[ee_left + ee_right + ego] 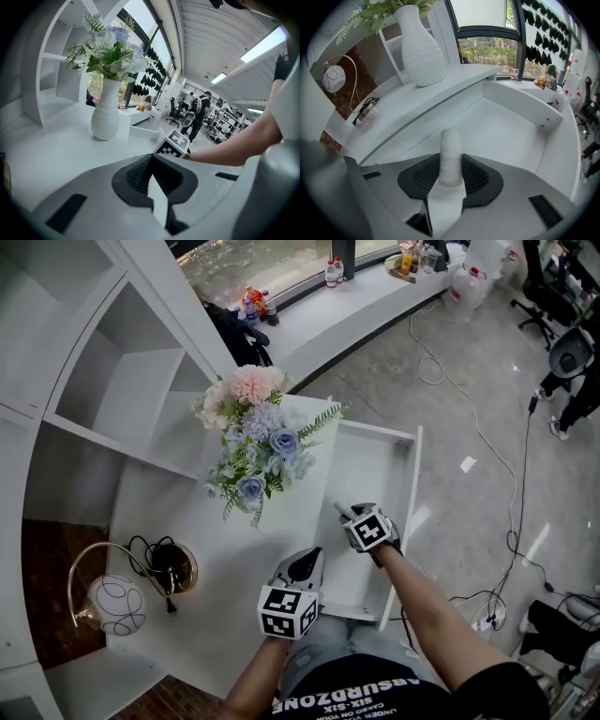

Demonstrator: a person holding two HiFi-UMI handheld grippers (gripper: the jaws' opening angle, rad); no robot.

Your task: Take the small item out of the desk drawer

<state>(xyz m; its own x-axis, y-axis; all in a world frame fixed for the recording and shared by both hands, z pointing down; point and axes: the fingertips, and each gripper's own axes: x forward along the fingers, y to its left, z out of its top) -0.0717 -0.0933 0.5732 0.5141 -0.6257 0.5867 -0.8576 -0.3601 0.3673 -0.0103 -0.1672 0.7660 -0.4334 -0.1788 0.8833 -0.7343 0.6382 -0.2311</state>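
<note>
The white desk drawer (411, 486) stands pulled open at the desk's right side, its floor (506, 131) bare. My right gripper (344, 515) hangs over the drawer's near left part and points steeply down. It is shut on a small white cylinder (451, 152), which sticks out past the dark pads (476, 177); the same item shows as a pale stub (339, 509) in the head view. My left gripper (307, 567) rests over the desk's front edge, left of the drawer. Its pads (136, 176) meet with nothing between them.
A white vase (106, 115) of pink and blue flowers (256, 442) stands on the desk top (234, 568), left of the drawer. A globe lamp (114, 603) and a round brass object with a cable (174, 566) sit at the near left. Shelves (103, 390) rise behind. Cables (487, 442) trail over the floor.
</note>
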